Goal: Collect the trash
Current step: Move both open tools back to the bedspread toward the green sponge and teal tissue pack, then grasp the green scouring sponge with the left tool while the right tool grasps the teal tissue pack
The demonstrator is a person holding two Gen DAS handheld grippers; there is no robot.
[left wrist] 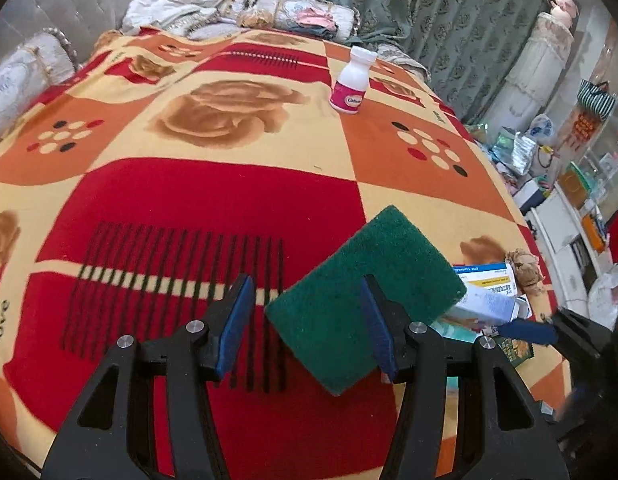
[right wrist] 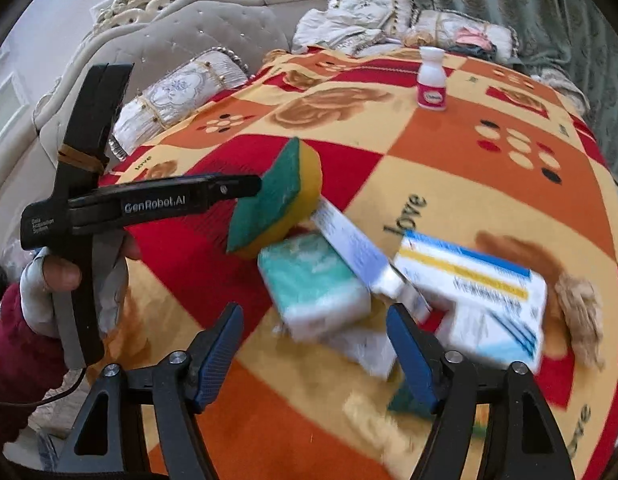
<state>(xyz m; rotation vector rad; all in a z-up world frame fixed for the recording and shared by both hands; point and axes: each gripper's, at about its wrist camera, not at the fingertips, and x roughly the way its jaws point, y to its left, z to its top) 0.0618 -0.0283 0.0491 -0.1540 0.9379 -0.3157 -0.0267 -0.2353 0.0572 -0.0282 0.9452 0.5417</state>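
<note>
Resting against the left gripper, sponge above blanket.

Left gripper meets sponge above the pile

The green-and-yellow scrubbing sponge hangs tilted at the tip of the black left gripper, over the red, orange and cream patterned blanket. Right gripper hovers, jaws wide, near 1 teal-and-white packet and 1 blurred blue-and-yellow striped carton. The white bottle with pink label stands far back.

A home, likely a living room, soft grey sofa with fancy pillows, green patterned curtains, bright flowery blanket, bags and boxes piled nearby
</note>
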